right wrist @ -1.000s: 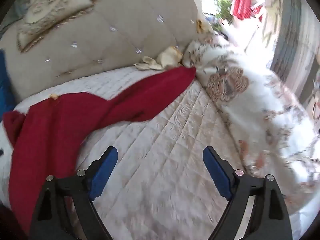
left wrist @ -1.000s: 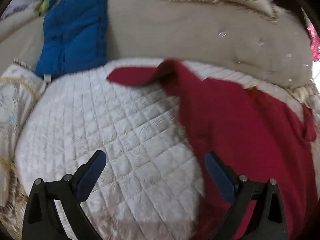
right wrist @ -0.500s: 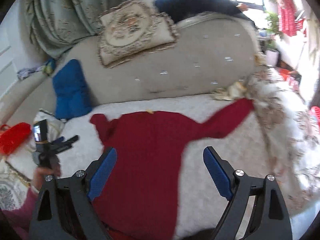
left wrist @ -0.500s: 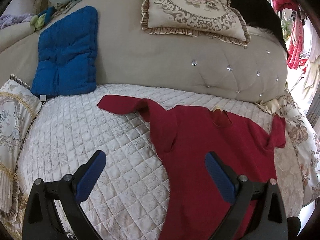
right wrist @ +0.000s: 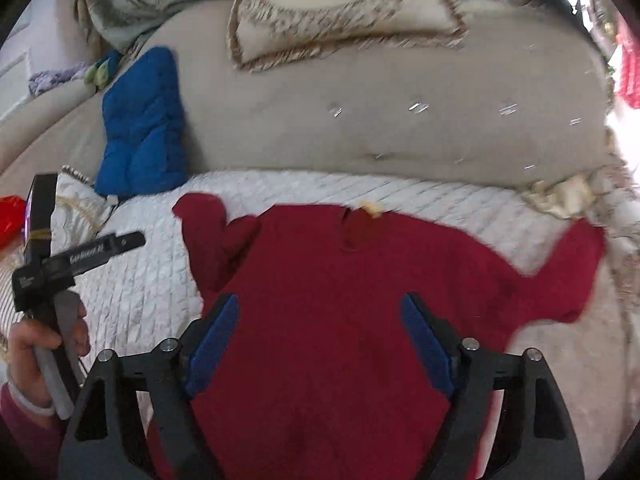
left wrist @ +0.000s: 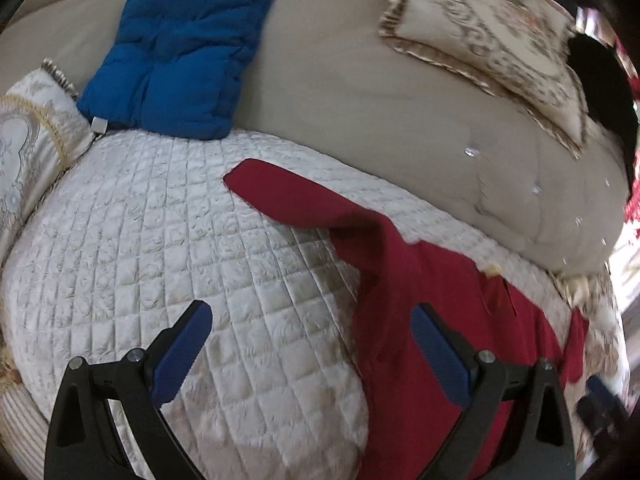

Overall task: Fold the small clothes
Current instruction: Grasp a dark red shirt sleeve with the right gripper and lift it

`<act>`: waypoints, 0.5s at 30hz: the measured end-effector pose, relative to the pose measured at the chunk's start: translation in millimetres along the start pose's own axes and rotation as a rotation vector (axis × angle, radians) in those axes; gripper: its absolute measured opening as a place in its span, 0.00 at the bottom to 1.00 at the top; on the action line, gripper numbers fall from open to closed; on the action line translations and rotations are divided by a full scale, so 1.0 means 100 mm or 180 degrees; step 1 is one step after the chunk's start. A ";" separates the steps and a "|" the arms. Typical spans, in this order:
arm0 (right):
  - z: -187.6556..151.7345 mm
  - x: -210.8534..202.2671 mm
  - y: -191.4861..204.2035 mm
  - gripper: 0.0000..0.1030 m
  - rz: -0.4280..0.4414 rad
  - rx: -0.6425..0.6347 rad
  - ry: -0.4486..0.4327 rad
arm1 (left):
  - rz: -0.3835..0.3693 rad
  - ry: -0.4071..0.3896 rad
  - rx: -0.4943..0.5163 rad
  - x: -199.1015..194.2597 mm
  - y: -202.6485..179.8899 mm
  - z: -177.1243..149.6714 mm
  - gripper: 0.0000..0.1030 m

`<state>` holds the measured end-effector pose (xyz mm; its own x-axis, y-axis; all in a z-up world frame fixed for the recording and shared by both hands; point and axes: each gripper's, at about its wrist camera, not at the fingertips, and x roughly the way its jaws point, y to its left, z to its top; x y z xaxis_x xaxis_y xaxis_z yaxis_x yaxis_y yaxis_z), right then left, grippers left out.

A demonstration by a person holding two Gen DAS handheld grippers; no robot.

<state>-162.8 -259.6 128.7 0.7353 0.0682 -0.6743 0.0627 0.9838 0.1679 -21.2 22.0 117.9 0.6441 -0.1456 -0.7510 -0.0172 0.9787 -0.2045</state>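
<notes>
A red long-sleeved top (right wrist: 360, 300) lies spread flat on the white quilted sofa seat (right wrist: 152, 280), collar toward the backrest, one sleeve out to each side. In the left wrist view the top (left wrist: 432, 320) lies at right, its left sleeve (left wrist: 288, 196) stretched across the quilt (left wrist: 160, 260). My left gripper (left wrist: 310, 352) is open and empty above the quilt, just left of the top's edge. My right gripper (right wrist: 320, 340) is open and empty above the middle of the top. The hand-held left gripper also shows at the left of the right wrist view (right wrist: 80, 256).
A blue cushion (left wrist: 180, 44) leans on the beige tufted backrest (left wrist: 360, 92). An embroidered pillow (left wrist: 488, 36) sits on top of it. A patterned bolster (left wrist: 28, 148) lies at the seat's left end, floral bedding (right wrist: 624, 240) at the right.
Both grippers have swung: the left view moved closer and lower toward the left sleeve; the right view now centres over the top's body. Both stayed open. The top has not moved.
</notes>
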 end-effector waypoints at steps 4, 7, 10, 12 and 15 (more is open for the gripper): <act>0.08 0.37 0.17 0.56 0.0000 -0.0129 0.0129 | 0.0027 0.0062 -0.0021 0.20 -0.03 0.11 0.98; 0.13 0.55 0.25 0.55 -0.0015 -0.0151 0.0120 | 0.0123 0.0048 0.0019 0.29 0.00 0.15 0.98; 0.25 0.77 0.41 0.50 0.0042 -0.0180 0.0100 | 0.0343 -0.0025 -0.0052 0.34 0.16 0.18 0.98; 0.36 0.92 0.54 0.44 0.0091 -0.0229 0.0109 | 0.0524 -0.0095 -0.0097 0.37 0.32 0.23 0.98; 0.58 1.23 0.82 0.44 0.0124 -0.0339 0.0069 | 0.0750 -0.0200 -0.0130 0.37 0.53 0.31 0.98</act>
<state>-27.8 -180.2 100.9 0.7211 0.1090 -0.6842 -0.0384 0.9923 0.1176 25.5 72.7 98.5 0.6649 0.0966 -0.7407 -0.2027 0.9777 -0.0544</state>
